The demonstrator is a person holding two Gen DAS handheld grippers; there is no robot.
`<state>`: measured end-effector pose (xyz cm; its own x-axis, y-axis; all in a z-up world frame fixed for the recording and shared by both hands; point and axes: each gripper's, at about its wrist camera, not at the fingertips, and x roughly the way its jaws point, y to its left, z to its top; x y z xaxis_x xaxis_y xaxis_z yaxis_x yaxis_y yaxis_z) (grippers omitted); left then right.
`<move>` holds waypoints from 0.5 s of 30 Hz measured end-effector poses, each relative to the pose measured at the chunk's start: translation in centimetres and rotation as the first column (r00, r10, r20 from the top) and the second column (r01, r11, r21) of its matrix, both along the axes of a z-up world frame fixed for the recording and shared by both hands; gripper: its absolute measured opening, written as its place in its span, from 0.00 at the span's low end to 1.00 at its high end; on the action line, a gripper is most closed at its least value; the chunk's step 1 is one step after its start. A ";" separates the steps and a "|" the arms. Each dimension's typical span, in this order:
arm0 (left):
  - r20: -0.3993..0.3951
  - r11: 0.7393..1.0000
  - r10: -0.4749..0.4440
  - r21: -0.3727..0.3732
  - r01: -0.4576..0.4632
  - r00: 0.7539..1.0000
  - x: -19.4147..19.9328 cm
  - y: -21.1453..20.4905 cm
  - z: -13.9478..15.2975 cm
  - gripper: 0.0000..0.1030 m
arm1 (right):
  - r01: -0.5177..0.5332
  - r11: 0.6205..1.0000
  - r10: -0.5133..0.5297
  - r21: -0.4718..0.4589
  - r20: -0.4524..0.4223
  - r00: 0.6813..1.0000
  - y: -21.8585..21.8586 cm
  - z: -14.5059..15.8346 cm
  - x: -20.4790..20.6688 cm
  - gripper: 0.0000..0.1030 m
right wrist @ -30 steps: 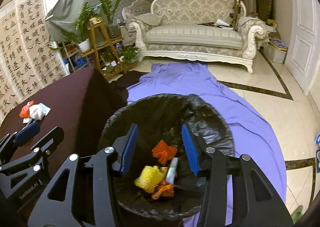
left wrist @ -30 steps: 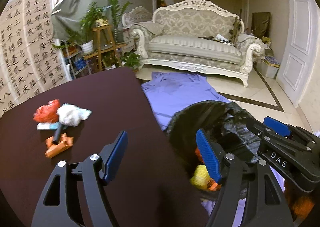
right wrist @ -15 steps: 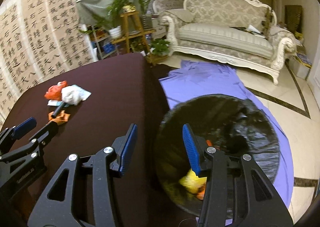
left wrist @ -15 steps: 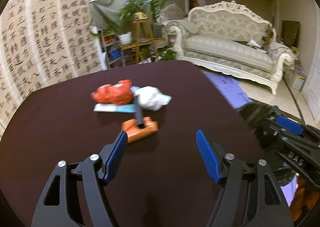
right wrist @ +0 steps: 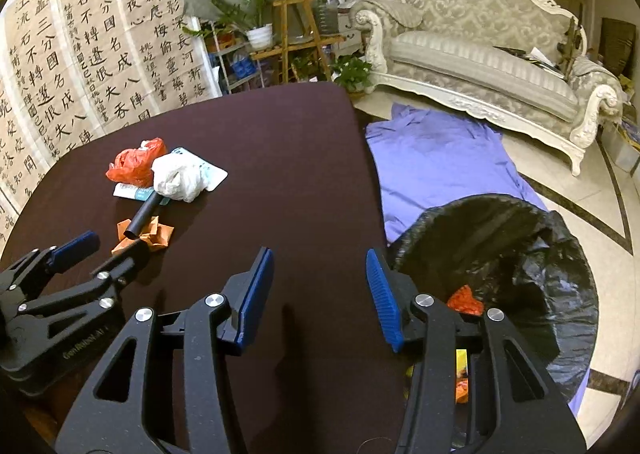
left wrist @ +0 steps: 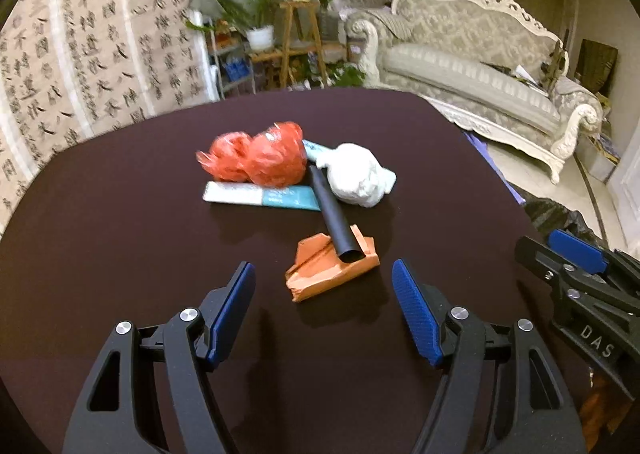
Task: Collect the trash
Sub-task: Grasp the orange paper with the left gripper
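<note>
A small pile of trash lies on the dark brown table (left wrist: 120, 234): a red plastic bag (left wrist: 260, 158), a white crumpled wad (left wrist: 356, 174), a teal and white packet (left wrist: 260, 196), a black tube (left wrist: 334, 214) and a crumpled orange paper (left wrist: 332, 274). My left gripper (left wrist: 322, 274) is open, just short of the orange paper, and holds nothing. My right gripper (right wrist: 320, 266) is open and empty over the table's right edge. Beside that edge, a bin with a black bag (right wrist: 520, 238) stands on the floor, with orange scraps (right wrist: 464, 300) inside.
A purple cloth (right wrist: 440, 158) lies on the tiled floor beyond the bin. A cream sofa (right wrist: 480, 54) stands behind it, plants on wooden stands (right wrist: 296, 14) are at the back, and calligraphy sheets (right wrist: 80, 34) hang on the left. My right gripper (left wrist: 560, 254) shows at the left wrist view's right edge.
Both grippers have swung left, away from the bin and over the table. The trash pile now sits close in front of the left gripper. Both stay empty.
</note>
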<state>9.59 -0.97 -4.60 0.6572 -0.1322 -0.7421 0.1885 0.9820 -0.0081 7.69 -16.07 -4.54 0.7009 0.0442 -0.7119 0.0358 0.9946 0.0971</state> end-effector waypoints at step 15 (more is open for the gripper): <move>-0.015 0.998 -0.063 -0.029 0.062 0.998 -0.5 -0.2 -0.2 0.48 | -0.015 1.000 0.015 -0.004 -0.020 1.000 0.9 -0.4 0.8 0.46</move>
<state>9.07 -1.13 -4.82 0.6349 -0.1937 -0.7479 0.2491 0.9677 -0.0391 8.53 -15.18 -4.92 0.6860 0.0518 -0.7258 0.0224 0.9955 0.0922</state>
